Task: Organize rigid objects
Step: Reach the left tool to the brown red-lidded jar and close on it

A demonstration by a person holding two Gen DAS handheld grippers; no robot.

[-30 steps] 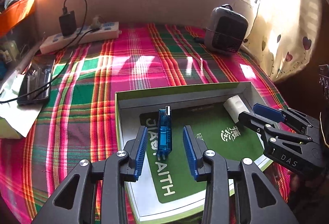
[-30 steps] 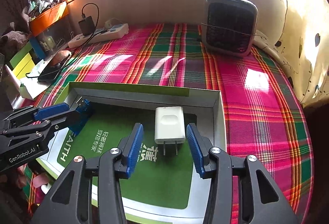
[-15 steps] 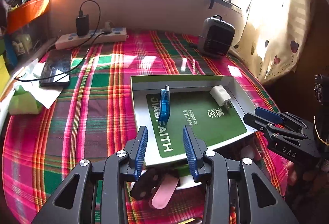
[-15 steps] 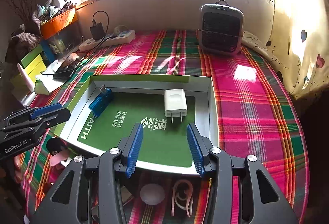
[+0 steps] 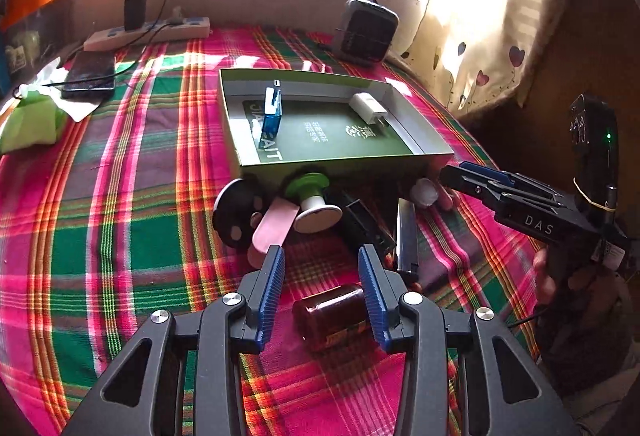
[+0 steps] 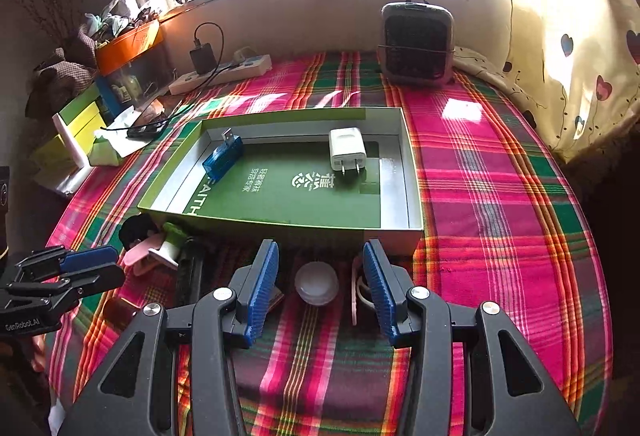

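Green cardboard box point(image 6: 256, 222) on the plaid cloth point(image 6: 500, 204) holds a blue USB stick point(image 6: 222, 159) at its left end and a white charger point(image 6: 347, 153) toward its right. Left gripper point(image 5: 322, 290) has just been widening, gaping empty above a brown jar point(image 5: 330, 316) lying near the box's front. Right gripper point(image 6: 320, 286) hangs open, unladen, over a white cap point(image 6: 316, 282) just before the box.

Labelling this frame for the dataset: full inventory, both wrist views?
box: 1, green and grey, open, mid-cloth
USB stick: 1, blue, box's left
charger: 1, white, box's right
spool: 1, green and white, before box
round cap: 1, white, between right fingers
jar: 1, brown, lying between left fingers
heater: 1, grey, far right
power strip: 1, white, far left
phone: 1, black, left
left gripper: open
right gripper: open
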